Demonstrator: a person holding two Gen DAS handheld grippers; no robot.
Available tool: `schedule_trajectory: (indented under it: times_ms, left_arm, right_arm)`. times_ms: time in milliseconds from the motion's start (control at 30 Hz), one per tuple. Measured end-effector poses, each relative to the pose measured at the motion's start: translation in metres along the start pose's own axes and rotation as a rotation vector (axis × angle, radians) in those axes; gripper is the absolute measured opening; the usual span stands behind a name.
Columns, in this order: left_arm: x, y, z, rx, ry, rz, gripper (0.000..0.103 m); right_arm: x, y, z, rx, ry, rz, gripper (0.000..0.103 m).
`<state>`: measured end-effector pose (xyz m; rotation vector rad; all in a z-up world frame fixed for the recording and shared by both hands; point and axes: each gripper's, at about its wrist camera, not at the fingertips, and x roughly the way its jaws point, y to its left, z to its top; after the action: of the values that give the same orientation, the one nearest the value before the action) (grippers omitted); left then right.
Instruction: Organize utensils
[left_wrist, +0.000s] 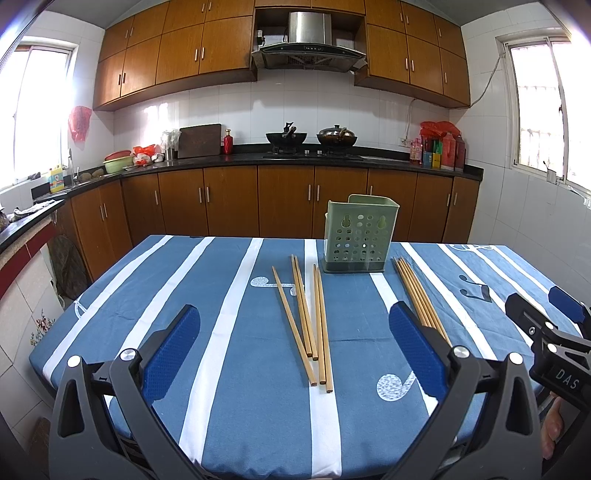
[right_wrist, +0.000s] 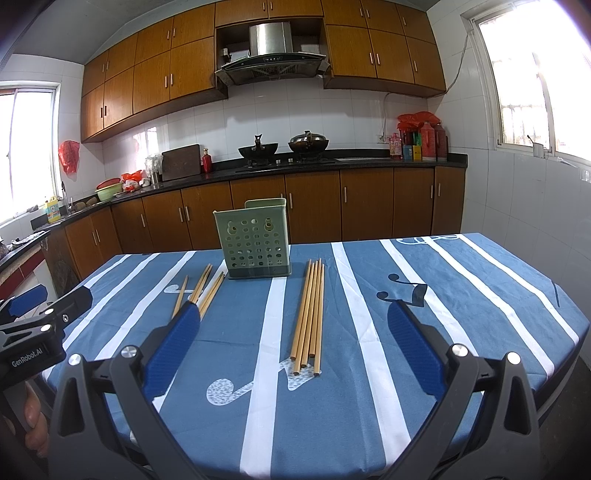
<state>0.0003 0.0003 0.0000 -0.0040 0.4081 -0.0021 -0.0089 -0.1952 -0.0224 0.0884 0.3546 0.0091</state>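
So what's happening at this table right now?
A person holds a gripper in each hand over a blue striped tablecloth. Both the left gripper and the right gripper are open and hold nothing. Two groups of wooden chopsticks lie flat on the cloth: a loose left group and a tidier right bundle. The green perforated utensil holder stands upright between them, with no chopsticks visible in it. Sorting hasn't begun.

A pale green perforated holder (left_wrist: 357, 236) stands upright on the table's far side. Five wooden chopsticks (left_wrist: 304, 317) lie loosely fanned to its left; another five, the bundle (right_wrist: 309, 314), lie tight and parallel to its right.
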Motion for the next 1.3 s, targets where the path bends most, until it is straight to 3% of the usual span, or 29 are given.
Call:
schedule_trajectory:
  times_ms: [933, 1133, 1300]
  left_arm:
    - [0.002, 0.0, -0.003, -0.001, 0.006, 0.003, 0.101]
    - [0.016, 0.002, -0.009, -0.01, 0.053, 0.019, 0.101]
    - [0.038, 0.012, -0.019, -0.023, 0.117, 0.027, 0.101]
  right_arm:
    - [0.004, -0.001, -0.002, 0.004, 0.008, -0.002, 0.099]
    - [0.022, -0.009, -0.006, 0.042, 0.077, -0.002, 0.099]
    - [0.063, -0.028, -0.01, 0.091, 0.2, -0.046, 0.095]
